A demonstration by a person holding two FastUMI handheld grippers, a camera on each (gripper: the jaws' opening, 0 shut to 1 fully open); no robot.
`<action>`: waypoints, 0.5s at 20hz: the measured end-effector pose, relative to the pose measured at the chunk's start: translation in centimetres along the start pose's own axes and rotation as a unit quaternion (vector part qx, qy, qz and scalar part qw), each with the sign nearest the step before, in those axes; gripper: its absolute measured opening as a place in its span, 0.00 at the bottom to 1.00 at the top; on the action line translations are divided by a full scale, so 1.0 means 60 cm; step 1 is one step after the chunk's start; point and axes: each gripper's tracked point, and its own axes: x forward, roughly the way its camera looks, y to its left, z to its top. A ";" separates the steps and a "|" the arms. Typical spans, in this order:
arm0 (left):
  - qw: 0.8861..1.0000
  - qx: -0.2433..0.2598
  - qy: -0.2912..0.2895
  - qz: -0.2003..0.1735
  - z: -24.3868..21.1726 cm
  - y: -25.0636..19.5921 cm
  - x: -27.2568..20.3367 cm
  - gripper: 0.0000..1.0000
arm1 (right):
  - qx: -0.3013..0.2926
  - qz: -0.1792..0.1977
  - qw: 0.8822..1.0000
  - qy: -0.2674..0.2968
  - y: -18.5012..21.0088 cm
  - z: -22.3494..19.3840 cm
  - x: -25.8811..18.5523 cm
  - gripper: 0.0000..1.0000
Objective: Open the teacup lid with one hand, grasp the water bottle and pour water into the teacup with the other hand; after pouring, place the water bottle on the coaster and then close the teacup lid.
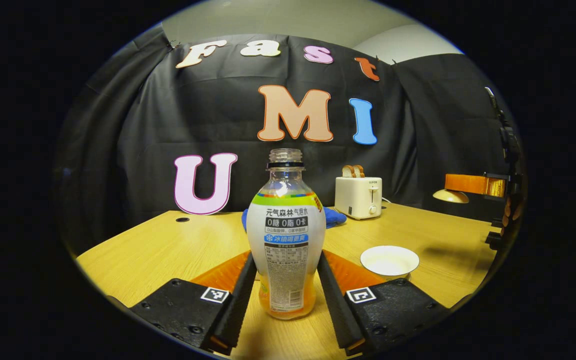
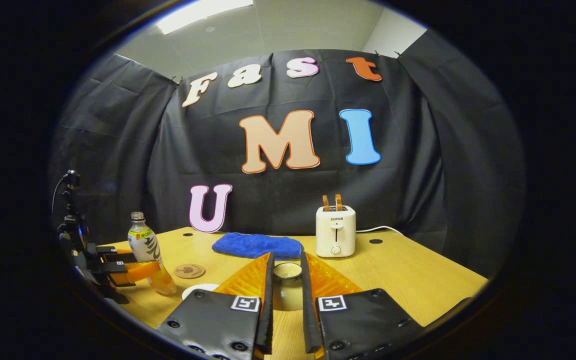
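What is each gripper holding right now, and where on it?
The left gripper clamps the water bottle by its lower body. The right gripper holds the teacup lid between its fingers, apparently by the knob, lifted off the teacup.

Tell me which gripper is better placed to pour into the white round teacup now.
Left. The left gripper is closed on the uncapped clear plastic bottle, with the open teacup close by on the table. The right gripper is occupied, holding the round lid.
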 end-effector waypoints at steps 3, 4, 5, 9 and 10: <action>1.000 0.004 0.000 -0.004 0.000 -0.002 0.002 0.65 | 0.000 0.002 1.000 0.000 0.002 0.001 -0.001 0.27; 1.000 0.005 0.000 -0.006 0.000 -0.003 0.004 0.62 | -0.001 0.003 1.000 -0.001 0.002 0.003 -0.002 0.28; 1.000 0.007 0.001 -0.006 -0.001 -0.002 0.004 0.61 | -0.001 0.002 1.000 -0.001 0.001 0.004 -0.002 0.28; 0.999 0.032 0.017 -0.002 0.000 0.002 0.012 0.60 | 0.003 -0.001 1.000 -0.006 -0.007 0.012 -0.004 0.28; 0.999 0.042 0.018 -0.001 0.004 0.001 0.014 0.60 | 0.005 0.000 1.000 -0.007 -0.007 0.013 -0.005 0.28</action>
